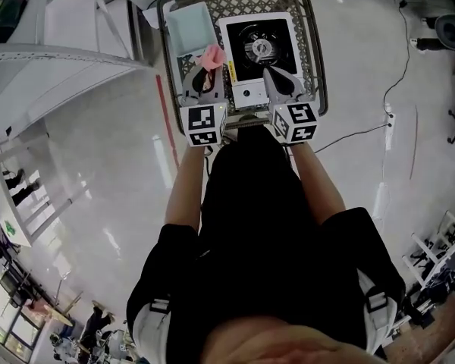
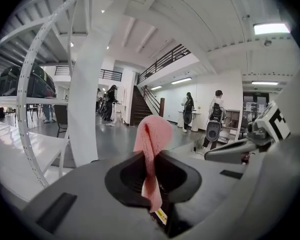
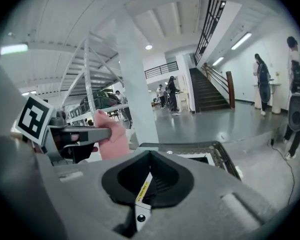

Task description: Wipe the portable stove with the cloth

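Left gripper (image 2: 152, 170) pinches the pink cloth (image 2: 152, 133) upright, just left of the portable stove (image 1: 243, 70), which sits ahead-right in the wire basket (image 1: 313, 51). Right gripper (image 1: 277, 80), jaws pressed together and empty, hovers nearer, over the stove's near edge.

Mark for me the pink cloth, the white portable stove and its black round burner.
Pink cloth (image 2: 151, 134): left gripper view, its upper fold.
White portable stove (image 1: 229, 36): head view, bare top plate.
Black round burner (image 1: 258, 48): head view, its centre.
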{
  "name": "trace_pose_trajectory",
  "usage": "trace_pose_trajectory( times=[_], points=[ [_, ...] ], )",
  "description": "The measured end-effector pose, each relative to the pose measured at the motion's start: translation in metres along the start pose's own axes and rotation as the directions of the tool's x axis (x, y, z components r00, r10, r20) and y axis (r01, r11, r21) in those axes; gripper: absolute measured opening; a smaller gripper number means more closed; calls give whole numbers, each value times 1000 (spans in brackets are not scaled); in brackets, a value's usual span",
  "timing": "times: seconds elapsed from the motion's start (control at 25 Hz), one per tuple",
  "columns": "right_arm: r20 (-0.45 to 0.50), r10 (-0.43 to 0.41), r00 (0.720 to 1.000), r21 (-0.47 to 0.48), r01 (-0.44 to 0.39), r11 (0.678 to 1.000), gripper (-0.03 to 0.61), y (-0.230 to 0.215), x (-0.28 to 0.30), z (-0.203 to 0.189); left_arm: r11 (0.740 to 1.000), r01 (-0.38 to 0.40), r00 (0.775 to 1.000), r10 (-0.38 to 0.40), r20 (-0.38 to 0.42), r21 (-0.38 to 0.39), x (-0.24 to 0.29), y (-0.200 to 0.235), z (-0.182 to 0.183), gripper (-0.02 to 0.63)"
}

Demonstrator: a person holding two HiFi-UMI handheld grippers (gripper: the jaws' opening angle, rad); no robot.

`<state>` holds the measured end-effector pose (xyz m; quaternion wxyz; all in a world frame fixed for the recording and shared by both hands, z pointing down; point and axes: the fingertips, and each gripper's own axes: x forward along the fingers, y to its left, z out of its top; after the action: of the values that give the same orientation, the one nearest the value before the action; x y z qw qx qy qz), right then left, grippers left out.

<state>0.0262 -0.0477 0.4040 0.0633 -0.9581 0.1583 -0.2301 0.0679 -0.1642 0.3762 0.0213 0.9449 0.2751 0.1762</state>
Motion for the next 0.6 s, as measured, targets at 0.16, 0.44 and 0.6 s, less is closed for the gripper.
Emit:
trace_pose_trajectory(
  times=[0.16,0.44,0.6],
  points=[
    [50,-45,998,-48,47,998,3,10,-24,14,999,-3,1000,3,21,-44,-24,-12,-3,31],
    [92,-80,993,-126,91,988,2,19,-60,24,998,-6,998,9,62,-56,-56,-31,0,31],
    [95,-77,993,-136,89,987,2,21,-68,23,997,-2,998,7,59,-79,-68,-41,-1,31]
  ],
)
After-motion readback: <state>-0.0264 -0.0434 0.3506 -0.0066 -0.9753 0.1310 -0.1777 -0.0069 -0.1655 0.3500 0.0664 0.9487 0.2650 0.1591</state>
